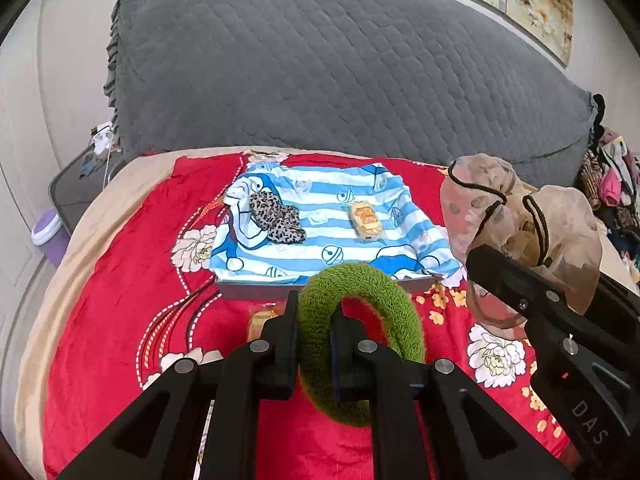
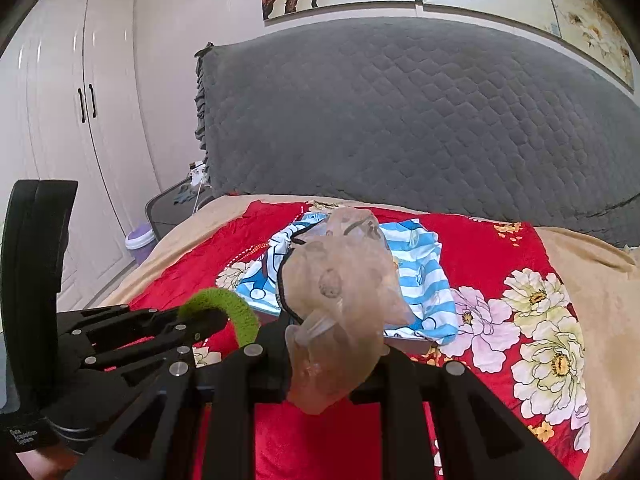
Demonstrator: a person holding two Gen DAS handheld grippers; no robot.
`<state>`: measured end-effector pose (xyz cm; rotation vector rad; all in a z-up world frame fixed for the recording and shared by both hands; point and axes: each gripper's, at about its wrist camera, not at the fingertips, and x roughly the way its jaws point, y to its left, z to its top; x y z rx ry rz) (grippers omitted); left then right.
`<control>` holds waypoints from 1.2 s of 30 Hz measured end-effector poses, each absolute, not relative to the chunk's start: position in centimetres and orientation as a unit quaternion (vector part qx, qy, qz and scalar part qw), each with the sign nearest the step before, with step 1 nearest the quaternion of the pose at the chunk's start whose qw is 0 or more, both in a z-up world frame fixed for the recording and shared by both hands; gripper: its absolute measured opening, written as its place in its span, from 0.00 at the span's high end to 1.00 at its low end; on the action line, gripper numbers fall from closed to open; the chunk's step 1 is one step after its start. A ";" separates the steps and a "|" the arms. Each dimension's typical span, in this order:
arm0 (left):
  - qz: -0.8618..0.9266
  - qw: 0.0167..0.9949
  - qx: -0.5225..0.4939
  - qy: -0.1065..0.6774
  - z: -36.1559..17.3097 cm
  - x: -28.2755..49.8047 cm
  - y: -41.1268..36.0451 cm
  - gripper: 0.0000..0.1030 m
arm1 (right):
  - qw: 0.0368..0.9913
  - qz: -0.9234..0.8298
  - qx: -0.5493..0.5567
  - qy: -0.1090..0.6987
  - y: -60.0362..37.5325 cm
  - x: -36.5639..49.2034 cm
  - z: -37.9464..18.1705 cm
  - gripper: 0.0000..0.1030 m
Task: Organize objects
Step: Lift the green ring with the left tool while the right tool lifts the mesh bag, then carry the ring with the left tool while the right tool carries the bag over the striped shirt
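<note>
your left gripper [image 1: 314, 336] pinches the fuzzy green ring-shaped hair tie [image 1: 360, 320], held above the red floral blanket [image 1: 120, 280]; behind it, the blue-and-white striped cartoon cloth [image 1: 320, 216] covers a flat box and carries a leopard-print fabric piece [image 1: 276, 218] on its left and a small yellow packet [image 1: 365, 221] on its right; further right, your right gripper [image 2: 332, 344] is clamped on the sheer beige black-trimmed fabric [image 2: 344, 280], lifted clear of the blanket.
</note>
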<state>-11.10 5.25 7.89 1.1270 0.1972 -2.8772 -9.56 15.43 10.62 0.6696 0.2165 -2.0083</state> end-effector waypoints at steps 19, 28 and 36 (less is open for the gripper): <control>-0.926 0.020 0.372 0.054 7.1 -14.8 5.0 0.88 | 0.486 -0.821 0.285 0.090 13.3 -12.0 10.4 0.81; -0.927 0.021 0.372 0.050 7.1 -17.2 4.6 0.88 | 0.484 -0.823 0.284 0.089 12.3 -13.6 10.4 0.81; -0.924 0.022 0.378 0.055 6.5 -19.2 4.2 0.88 | 0.483 -0.822 0.288 0.089 11.4 -15.2 9.9 0.81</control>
